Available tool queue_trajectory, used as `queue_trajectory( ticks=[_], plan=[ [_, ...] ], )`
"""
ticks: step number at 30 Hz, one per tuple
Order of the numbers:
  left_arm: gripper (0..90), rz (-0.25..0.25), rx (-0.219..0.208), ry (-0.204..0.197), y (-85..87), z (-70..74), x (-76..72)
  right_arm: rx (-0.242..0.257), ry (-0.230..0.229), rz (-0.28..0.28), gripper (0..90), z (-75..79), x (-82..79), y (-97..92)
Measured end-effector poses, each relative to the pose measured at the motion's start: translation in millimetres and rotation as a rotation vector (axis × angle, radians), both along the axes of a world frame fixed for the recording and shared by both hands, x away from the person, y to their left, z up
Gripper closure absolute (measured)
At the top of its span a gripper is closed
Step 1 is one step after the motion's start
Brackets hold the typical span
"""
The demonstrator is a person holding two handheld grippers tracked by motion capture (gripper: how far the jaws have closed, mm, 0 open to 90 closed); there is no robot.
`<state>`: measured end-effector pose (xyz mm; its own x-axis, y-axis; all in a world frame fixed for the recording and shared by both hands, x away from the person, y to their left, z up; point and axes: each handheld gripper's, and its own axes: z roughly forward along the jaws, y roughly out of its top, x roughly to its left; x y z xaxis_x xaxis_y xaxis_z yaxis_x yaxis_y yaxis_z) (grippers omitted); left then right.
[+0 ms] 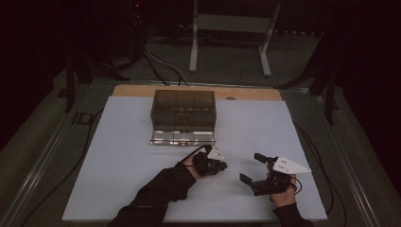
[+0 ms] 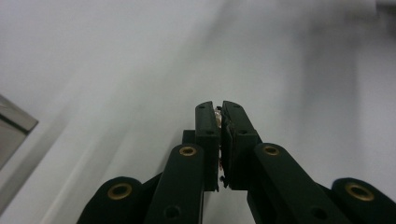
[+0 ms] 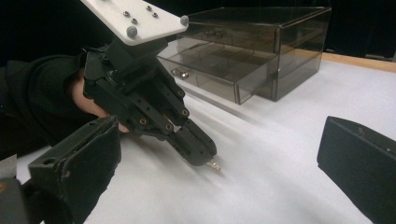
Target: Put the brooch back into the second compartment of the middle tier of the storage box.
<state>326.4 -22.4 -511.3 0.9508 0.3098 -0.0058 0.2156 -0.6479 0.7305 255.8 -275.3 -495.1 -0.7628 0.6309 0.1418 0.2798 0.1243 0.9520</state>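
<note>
Surface: white sheet, lying beneath both claws.
Drawer box: smoked clear plastic, beyond the left claw; its bottom drawer is pulled out toward that claw.
Right claw: jaws wide apart, gripping nothing, just beside the left claw and not touching it.
Left claw: jaws together, clamped on the small object, tips angled down close to the surface.
Small object: thin, shiny, protruding from the left claw's tips; identity cannot be determined.

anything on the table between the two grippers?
Nothing: bare white table sheet separates the left gripper, shut on a small shiny object, from the open right gripper, per the high and right gripper views.
</note>
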Motion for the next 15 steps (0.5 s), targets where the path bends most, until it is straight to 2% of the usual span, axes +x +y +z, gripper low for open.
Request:
queue_trajectory(
  ticks=[3,11,15],
  plan=[
    [87.2,-0.002,0.002,-0.008,1.9,4.1,-1.0,-0.005,0.005,0.002,0.0,-0.5,0.0,0.4],
    [87.2,0.018,-0.03,-0.016,14.1,23.6,-2.6,-0.001,0.0,-0.001,0.0,0.0,0.1,0.0],
    [87.2,0.03,-0.026,-0.032,20.7,31.0,-2.8,-0.002,0.003,0.0,0.0,-0.4,0.2,0.1]
  ],
)
